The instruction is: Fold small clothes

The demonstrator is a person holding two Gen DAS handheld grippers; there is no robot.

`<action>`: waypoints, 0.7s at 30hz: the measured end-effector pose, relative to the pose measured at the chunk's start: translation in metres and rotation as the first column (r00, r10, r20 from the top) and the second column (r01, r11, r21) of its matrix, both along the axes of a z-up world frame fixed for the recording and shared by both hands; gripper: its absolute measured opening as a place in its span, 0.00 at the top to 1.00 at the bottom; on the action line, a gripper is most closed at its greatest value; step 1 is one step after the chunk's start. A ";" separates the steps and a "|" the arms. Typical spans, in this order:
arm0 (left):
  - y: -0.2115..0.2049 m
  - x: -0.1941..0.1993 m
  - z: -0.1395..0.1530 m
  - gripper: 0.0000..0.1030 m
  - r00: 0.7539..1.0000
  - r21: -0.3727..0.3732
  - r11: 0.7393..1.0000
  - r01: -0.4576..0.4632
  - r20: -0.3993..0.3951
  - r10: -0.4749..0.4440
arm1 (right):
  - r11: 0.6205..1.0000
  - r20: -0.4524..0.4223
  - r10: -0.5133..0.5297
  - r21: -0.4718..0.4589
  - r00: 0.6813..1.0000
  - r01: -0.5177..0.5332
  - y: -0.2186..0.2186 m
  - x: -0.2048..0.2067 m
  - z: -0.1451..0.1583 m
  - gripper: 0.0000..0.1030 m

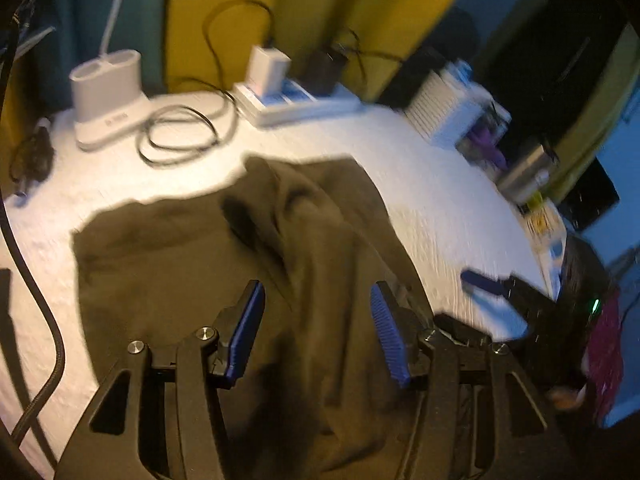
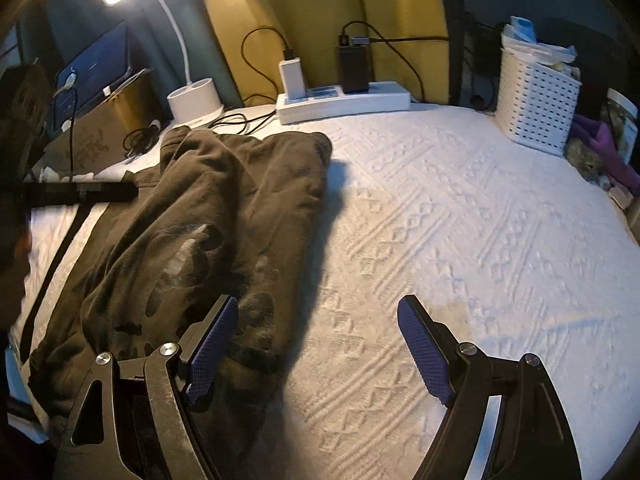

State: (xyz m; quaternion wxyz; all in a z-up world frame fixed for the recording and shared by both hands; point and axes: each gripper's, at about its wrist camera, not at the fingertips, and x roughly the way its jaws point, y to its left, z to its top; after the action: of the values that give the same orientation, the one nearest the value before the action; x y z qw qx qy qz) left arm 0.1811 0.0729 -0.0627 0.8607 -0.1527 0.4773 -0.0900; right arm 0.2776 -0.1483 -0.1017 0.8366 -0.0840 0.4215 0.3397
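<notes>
The left gripper (image 1: 316,320), black-framed with ribbed blue pads, has its jaws spread wide apart and grips nothing. It hangs directly above a crumpled dark olive-brown cloth garment (image 1: 224,264), which fills the space between and ahead of its fingers. The garment lies on a white knitted-pattern bed cover (image 1: 420,184).

The right gripper (image 2: 320,344), of the same build, also stands wide open and empty. The dark garment (image 2: 208,224), with a faded pale print, lies ahead and to its left, its near edge under the left blue pad (image 2: 212,348); bare cover (image 2: 460,216) shows between the fingers.

Farther ahead of both sit a white power strip with plugged chargers (image 2: 344,102), a white lamp base (image 2: 195,100) and, to the right, a white perforated plastic basket (image 2: 536,108).
</notes>
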 end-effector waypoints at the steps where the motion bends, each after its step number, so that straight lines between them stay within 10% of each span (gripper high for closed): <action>1: -0.007 0.000 -0.003 0.47 1.000 0.004 1.000 0.021 -0.003 -0.021 | 1.000 0.001 -0.004 0.000 1.000 0.004 -0.001 0.000 0.001 0.19; 5: -0.032 0.006 -0.015 0.89 0.997 0.062 0.995 0.074 -0.010 -0.073 | 1.000 0.013 -0.015 0.005 1.000 0.015 -0.008 -0.005 0.005 0.19; 21: -0.045 -0.057 0.087 0.94 0.966 0.094 0.992 0.086 0.235 -0.106 | 0.999 0.051 -0.019 0.039 0.999 0.017 -0.015 -0.029 0.024 0.19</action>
State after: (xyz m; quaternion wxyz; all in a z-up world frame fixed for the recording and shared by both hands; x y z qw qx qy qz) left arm 0.1246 0.0283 0.0239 0.9121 -0.0813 0.3804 -0.1293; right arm 0.2484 -0.1633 -0.0781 0.8516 -0.0726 0.3940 0.3381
